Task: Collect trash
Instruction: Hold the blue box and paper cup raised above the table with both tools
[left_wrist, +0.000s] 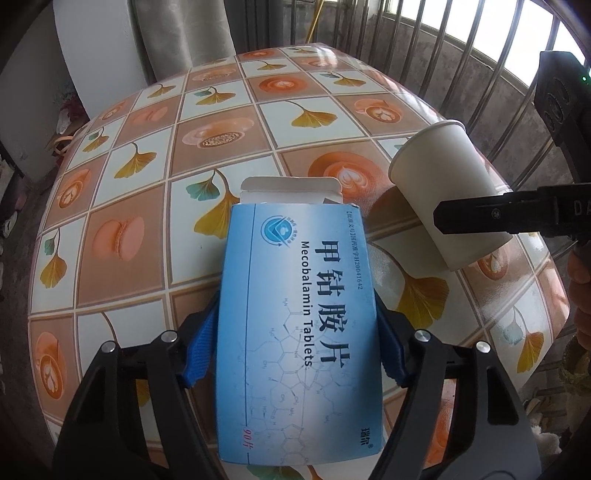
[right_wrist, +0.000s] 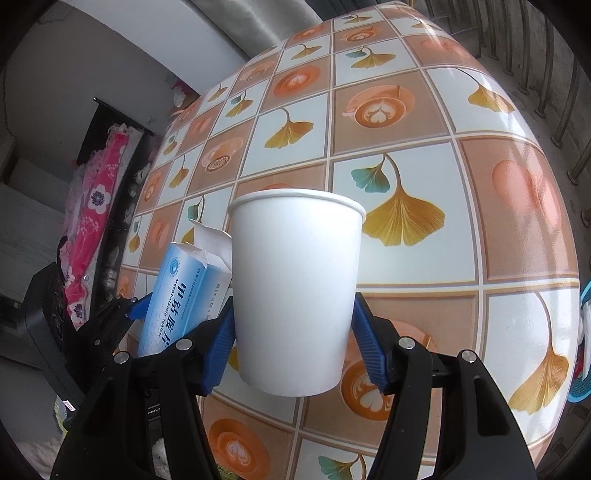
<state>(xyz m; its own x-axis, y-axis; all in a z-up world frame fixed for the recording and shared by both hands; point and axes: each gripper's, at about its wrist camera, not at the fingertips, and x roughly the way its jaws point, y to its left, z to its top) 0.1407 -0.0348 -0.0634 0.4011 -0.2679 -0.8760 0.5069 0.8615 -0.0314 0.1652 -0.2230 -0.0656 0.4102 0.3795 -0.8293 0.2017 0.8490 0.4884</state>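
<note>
I count 2 pieces of trash in view, 1 per gripper, both held up above the table (left_wrist: 258, 122). My left gripper (left_wrist: 297, 343) is pinching 1 blue medicine box (left_wrist: 295, 325) w/ its 2 blue pads (left_wrist: 201, 350) pressed on the box's long sides; the box's white top flap stands open at the far end. My right gripper (right_wrist: 291, 339) pinches 1 white paper cup (right_wrist: 293, 288), upright in the right wrist view, rim toward the far end, a blue pad (right_wrist: 221, 347) against each side of the cup wall. In the right wrist view the box sits just left of the cup, nearly touching it; can't tell if they actually meet. 1 table, covered in a tiled cloth w/ ginkgo leaves, coffee cups & macarons.
</note>
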